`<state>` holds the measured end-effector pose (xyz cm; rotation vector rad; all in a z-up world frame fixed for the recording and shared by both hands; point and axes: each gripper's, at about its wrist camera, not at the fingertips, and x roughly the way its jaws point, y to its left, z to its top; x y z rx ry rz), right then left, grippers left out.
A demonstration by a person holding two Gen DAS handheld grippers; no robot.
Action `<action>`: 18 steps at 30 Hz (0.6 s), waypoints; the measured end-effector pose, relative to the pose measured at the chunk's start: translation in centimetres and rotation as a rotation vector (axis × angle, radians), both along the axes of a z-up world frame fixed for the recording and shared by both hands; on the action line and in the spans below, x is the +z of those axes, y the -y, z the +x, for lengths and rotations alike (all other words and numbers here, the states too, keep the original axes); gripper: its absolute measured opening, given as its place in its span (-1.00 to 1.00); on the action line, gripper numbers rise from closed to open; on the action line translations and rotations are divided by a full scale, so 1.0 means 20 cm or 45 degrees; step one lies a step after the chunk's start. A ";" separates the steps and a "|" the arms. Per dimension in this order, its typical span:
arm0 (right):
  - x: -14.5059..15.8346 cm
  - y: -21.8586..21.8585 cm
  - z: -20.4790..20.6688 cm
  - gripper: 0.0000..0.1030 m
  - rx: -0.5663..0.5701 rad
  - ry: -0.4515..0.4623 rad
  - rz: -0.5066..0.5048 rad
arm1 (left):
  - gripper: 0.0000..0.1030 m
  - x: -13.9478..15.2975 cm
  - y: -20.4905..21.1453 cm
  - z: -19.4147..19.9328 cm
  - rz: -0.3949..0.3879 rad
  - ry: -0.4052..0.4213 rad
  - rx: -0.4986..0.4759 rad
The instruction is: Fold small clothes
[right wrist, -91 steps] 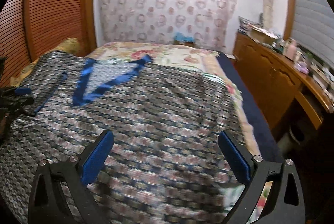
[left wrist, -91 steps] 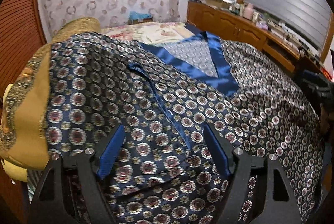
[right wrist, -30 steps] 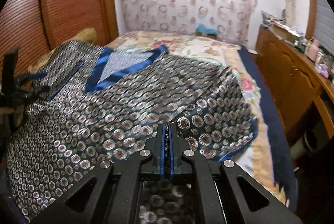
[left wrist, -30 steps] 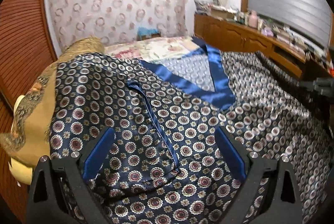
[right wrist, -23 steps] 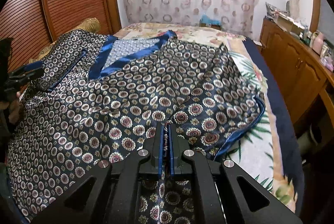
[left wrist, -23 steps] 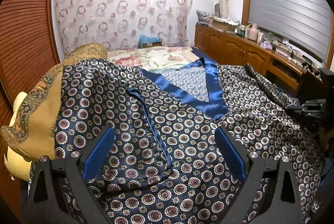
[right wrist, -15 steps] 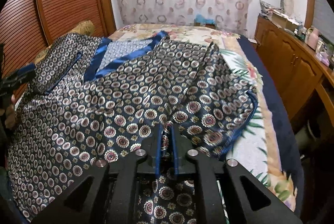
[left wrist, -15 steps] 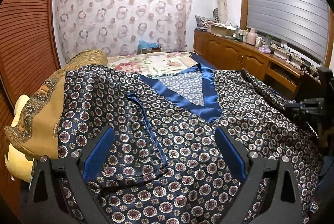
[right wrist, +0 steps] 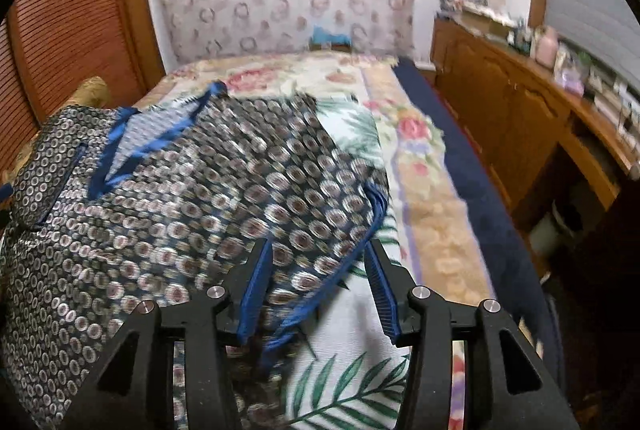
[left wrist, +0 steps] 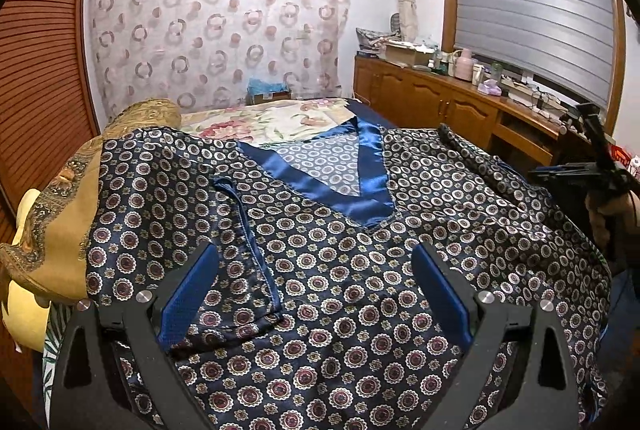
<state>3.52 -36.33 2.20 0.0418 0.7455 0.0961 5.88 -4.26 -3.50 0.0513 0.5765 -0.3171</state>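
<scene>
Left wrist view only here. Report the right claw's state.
Observer: The right claw is open; its jaws have just been opening.
Operator: Say what's between them.
Observer: The blue hem of the shirt lies loose between them.
Operator: Describe what's right of that hem.
Observer: The floral bedspread shows there.

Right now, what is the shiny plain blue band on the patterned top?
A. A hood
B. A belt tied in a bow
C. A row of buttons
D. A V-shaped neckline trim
D. The satin blue band runs down both sides of the neck opening of the patterned top and meets in a point, forming a V; no bow, buttons or hood show.
</scene>
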 end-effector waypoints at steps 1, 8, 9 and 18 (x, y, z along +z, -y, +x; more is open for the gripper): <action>-0.01 0.01 0.01 -0.04 -0.005 -0.023 0.040 | 0.90 0.00 0.00 0.00 -0.002 -0.004 -0.004; -0.05 0.06 0.08 -0.04 -0.030 -0.067 0.065 | 0.90 -0.02 0.03 -0.01 0.002 -0.018 -0.020; -0.05 0.07 0.08 -0.04 -0.028 -0.060 0.055 | 0.90 -0.02 0.03 -0.01 0.002 -0.018 -0.020; -0.08 0.03 0.12 -0.74 0.046 -0.042 -0.037 | 0.90 -0.02 0.02 -0.01 -0.004 -0.022 -0.018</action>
